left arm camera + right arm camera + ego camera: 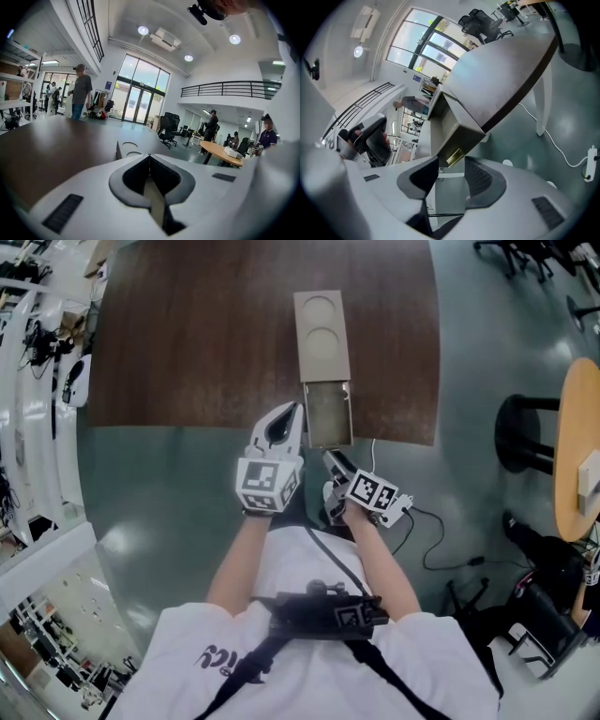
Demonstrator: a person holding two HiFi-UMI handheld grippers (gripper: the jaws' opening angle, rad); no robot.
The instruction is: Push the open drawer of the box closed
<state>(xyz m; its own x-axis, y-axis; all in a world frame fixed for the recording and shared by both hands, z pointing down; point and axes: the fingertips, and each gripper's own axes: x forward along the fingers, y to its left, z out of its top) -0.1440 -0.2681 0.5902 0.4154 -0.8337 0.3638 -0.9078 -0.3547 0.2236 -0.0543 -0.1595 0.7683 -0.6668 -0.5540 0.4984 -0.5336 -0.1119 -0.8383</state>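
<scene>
A tan box (322, 334) with two round recesses on top lies on the dark brown table (187, 343). Its drawer (328, 414) is pulled out toward me and reaches the table's front edge. My left gripper (293, 412) is just left of the drawer's front corner, its jaws shut with nothing held; in the left gripper view (149, 157) the box (124, 149) shows beyond the tip. My right gripper (335, 463) hangs below and in front of the drawer, jaws open and empty. In the right gripper view (450, 165) the drawer front (459, 133) and its brass handle (454, 157) sit just ahead of the jaws.
A round wooden table (577, 446) and a black stool (525, 432) stand at the right. A white cable (441, 549) runs over the grey floor. White shelving (37, 381) lines the left side. Several people (80, 91) and office chairs (168, 126) are in the hall behind.
</scene>
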